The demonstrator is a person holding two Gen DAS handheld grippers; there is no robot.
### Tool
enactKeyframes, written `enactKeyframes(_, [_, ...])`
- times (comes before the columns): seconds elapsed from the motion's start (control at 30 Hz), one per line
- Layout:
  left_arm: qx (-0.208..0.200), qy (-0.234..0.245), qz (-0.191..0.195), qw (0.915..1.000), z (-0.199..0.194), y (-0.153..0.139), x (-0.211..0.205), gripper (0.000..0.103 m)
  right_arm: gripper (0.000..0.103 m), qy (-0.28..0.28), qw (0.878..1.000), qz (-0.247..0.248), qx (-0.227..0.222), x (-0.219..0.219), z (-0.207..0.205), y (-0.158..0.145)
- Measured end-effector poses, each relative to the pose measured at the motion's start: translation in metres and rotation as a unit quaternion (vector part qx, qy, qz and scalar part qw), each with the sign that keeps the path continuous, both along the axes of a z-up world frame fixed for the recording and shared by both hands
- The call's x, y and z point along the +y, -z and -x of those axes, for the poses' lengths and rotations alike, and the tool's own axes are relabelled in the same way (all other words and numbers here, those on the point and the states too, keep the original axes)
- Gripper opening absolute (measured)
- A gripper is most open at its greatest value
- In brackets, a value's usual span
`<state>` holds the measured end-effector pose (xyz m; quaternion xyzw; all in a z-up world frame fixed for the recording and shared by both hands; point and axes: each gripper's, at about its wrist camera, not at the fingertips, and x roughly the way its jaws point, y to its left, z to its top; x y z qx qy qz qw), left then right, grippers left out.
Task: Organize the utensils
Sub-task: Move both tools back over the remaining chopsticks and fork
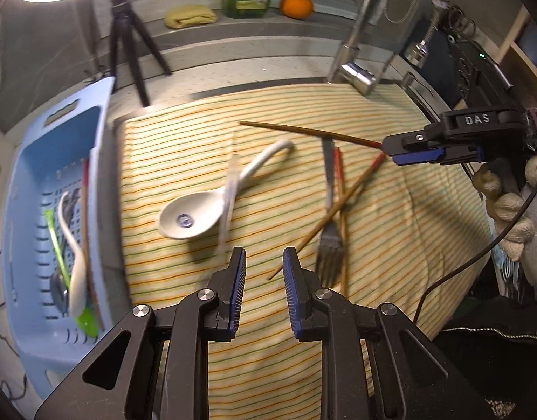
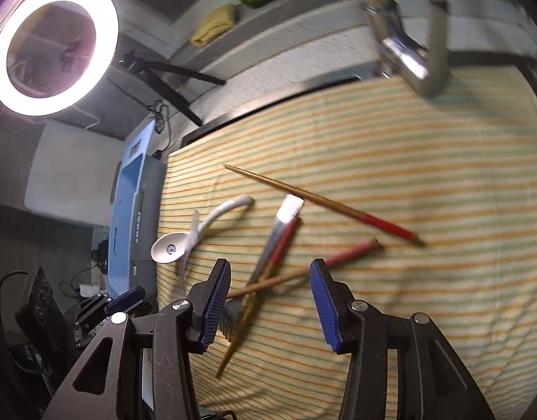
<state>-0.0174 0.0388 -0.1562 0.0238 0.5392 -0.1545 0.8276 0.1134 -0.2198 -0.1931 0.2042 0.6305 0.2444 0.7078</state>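
Both tongs are hovering empty over the striped cloth (image 1: 391,210): left tongs (image 1: 263,262) gaping narrowly, right tongs (image 2: 270,280) gaping wider. Chopsticks (image 2: 324,201), fork (image 1: 329,248) and white spoon (image 1: 198,215) are lying on the cloth; blue basket (image 1: 33,161) is sitting left.

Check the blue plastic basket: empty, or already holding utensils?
Already holding utensils. In the left wrist view the blue plastic basket holds a white spoon, a green-handled utensil, a wooden chopstick and something metal.
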Motion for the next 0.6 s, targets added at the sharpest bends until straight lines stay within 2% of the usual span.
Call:
enactKeyframes(0.1, [0.010,0.026,0.005,0.9996,-0.008,0.005,-0.013,0.020,0.043,0.025,0.999,-0.016,0.032,-0.003,0.001,0.013])
enactKeyframes(0.23, [0.020,0.044,0.003,0.9988,-0.016,0.012,-0.022,0.020,0.043,0.050,0.997,-0.012,0.057,0.003,-0.002,0.025])
enactKeyframes(0.47, [0.010,0.041,0.013,0.9990,-0.017,0.008,-0.013,0.020,0.043,0.087,0.990,0.019,0.105,0.013,-0.005,0.043])
enactKeyframes(0.6, [0.004,0.029,0.024,0.9993,-0.013,0.006,0.001,0.020,0.043,0.091,0.988,0.052,0.109,0.020,-0.005,0.045])
